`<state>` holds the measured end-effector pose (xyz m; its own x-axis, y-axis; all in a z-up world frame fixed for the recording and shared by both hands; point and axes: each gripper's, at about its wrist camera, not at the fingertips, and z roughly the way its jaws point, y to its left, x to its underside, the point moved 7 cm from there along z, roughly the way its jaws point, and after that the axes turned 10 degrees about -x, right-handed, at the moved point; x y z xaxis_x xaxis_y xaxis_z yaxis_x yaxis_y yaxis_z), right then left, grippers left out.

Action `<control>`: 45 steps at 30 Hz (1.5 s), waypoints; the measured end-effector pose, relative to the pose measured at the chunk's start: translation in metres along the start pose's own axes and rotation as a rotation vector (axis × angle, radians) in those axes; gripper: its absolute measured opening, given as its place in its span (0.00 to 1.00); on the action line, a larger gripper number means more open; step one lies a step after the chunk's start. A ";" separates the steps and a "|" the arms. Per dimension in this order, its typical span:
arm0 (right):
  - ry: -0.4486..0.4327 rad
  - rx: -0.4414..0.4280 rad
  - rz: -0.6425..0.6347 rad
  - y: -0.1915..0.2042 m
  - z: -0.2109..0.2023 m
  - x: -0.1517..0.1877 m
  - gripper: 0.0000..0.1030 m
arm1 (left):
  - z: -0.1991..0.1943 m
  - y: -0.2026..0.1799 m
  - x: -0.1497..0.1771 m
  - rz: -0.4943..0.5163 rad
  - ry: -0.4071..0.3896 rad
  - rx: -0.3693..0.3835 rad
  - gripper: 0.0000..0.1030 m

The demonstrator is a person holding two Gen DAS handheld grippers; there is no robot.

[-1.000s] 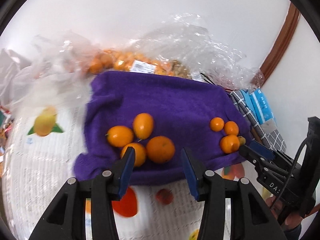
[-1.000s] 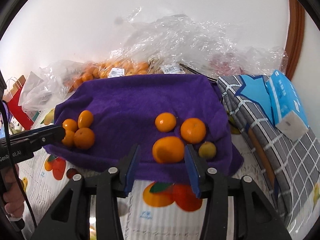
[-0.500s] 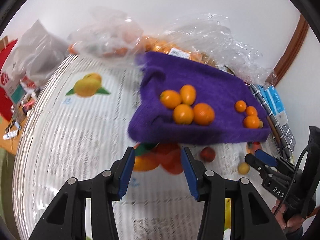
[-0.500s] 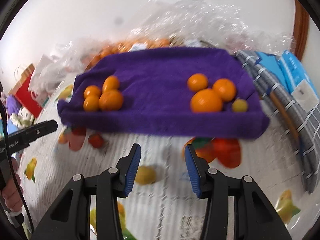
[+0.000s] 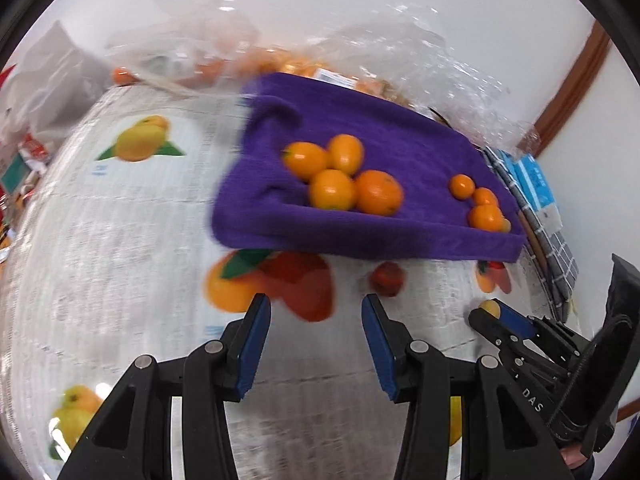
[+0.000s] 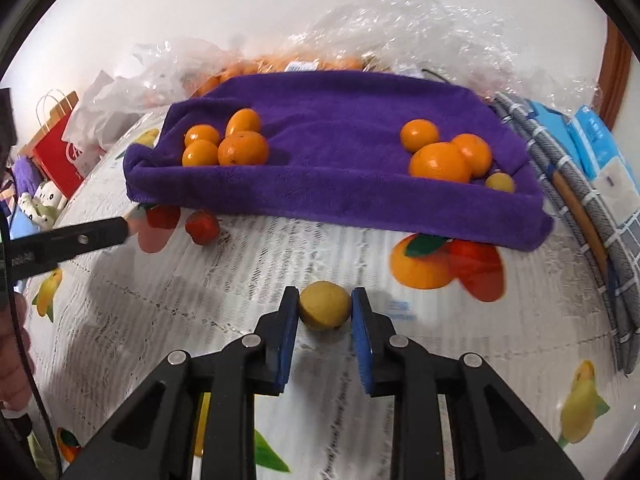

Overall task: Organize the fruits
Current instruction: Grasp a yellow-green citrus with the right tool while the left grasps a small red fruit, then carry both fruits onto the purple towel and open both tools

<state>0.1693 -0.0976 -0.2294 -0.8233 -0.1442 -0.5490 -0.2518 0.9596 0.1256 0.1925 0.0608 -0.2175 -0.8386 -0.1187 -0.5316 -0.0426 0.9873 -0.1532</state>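
White wall rises behind a tabletop [image 6: 168, 320] covered with a pale cloth printed with fruit pictures. Along the far edge lies a heap of crinkled clear plastic bags [image 6: 404, 20], some with orange fruit showing through. Just in front of them sits a purple towel [image 6: 336, 184], folded thick, carrying two clusters of fruit. On its left part four oranges [image 6: 242, 148] huddle together, touching. On its right part three more oranges [image 6: 440, 162] press against one another, with a small yellow-green fruit [image 6: 500, 182] just beside them at the near right corner.

Off the towel, a small red fruit [image 6: 202, 227] lies on the cloth just beside the towel's near edge, toward the left. A red paper bag [image 6: 56, 148] stands at the far left, and a grey checked cloth [image 6: 576, 216] with blue packets [image 6: 592, 136] on it lies to the right of the towel.

Nearer, the right gripper [image 6: 325, 312] has its jaws drawn in around a small yellow fruit [image 6: 325, 306] that rests on the tabletop, well apart from the towel; the blue pads sit against its two sides.

The left gripper [image 5: 316, 334] hangs above the cloth with its jaws spread wide and nothing between them, the red fruit lying ahead of it and slightly right.
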 end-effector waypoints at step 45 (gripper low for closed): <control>-0.121 0.029 0.066 -0.042 -0.062 -0.043 0.25 | -0.044 -0.025 -0.043 0.019 -0.129 -0.018 0.24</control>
<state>0.1838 -0.1463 -0.1593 -0.7696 -0.0524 -0.6364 -0.1834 0.9728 0.1417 0.2053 0.0463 -0.1540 -0.7627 -0.1113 -0.6371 -0.0380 0.9911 -0.1277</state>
